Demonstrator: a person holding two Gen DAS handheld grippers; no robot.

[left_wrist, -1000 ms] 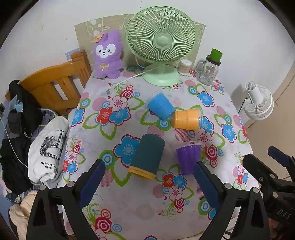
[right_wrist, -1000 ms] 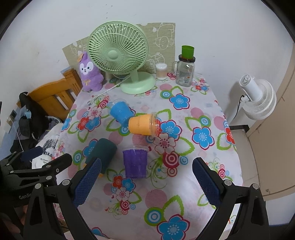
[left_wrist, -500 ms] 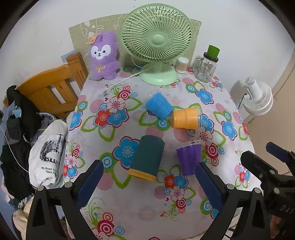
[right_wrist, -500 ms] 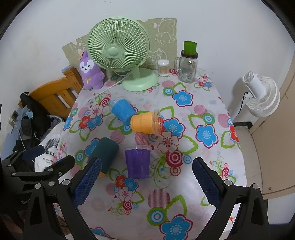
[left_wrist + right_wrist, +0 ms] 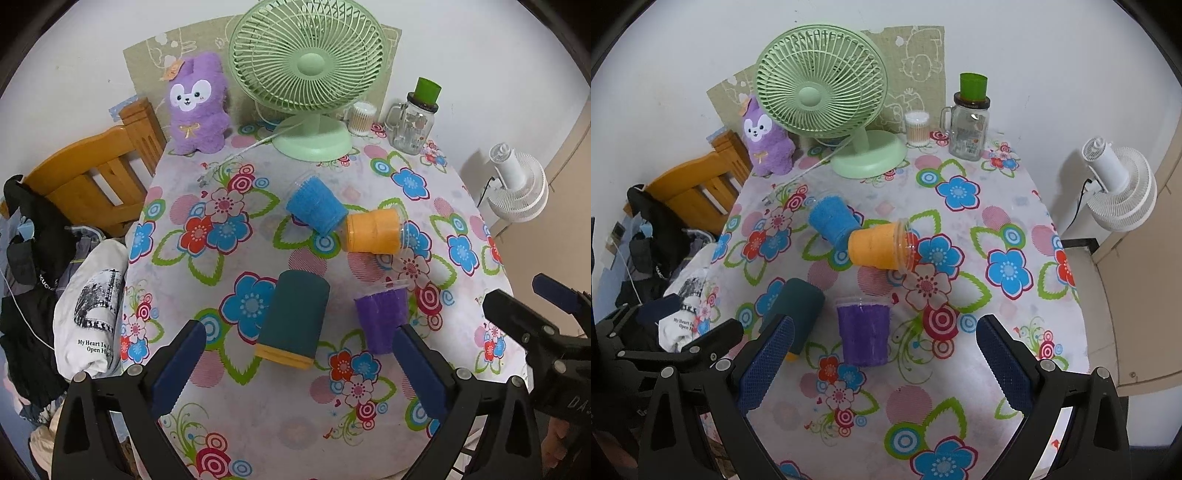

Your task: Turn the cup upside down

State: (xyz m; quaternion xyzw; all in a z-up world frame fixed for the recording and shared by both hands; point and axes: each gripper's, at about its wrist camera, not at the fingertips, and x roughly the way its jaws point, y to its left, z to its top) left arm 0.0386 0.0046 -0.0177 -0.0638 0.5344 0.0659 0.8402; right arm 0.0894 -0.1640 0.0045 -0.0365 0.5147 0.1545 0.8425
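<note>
Several cups are on the flowered tablecloth (image 5: 236,424). A purple cup (image 5: 382,319) (image 5: 863,330) stands upright, mouth up. A dark teal cup with a yellow rim (image 5: 295,317) (image 5: 798,314) lies on its side. A blue cup (image 5: 317,208) (image 5: 833,221) and an orange cup (image 5: 373,230) (image 5: 881,246) lie on their sides, touching. My left gripper (image 5: 297,374) is open and empty, above the near table edge in front of the teal cup. My right gripper (image 5: 884,365) is open and empty, in front of the purple cup.
A green desk fan (image 5: 308,74), a purple plush (image 5: 197,105), a cotton-swab jar (image 5: 918,127) and a glass mug jar with a green lid (image 5: 969,118) stand at the back. A wooden chair with clothes (image 5: 85,181) is left. A white fan (image 5: 1119,184) is right.
Both grippers have shifted slightly, so the table sits a little differently in each view. Both stay open. The cups have not moved.
</note>
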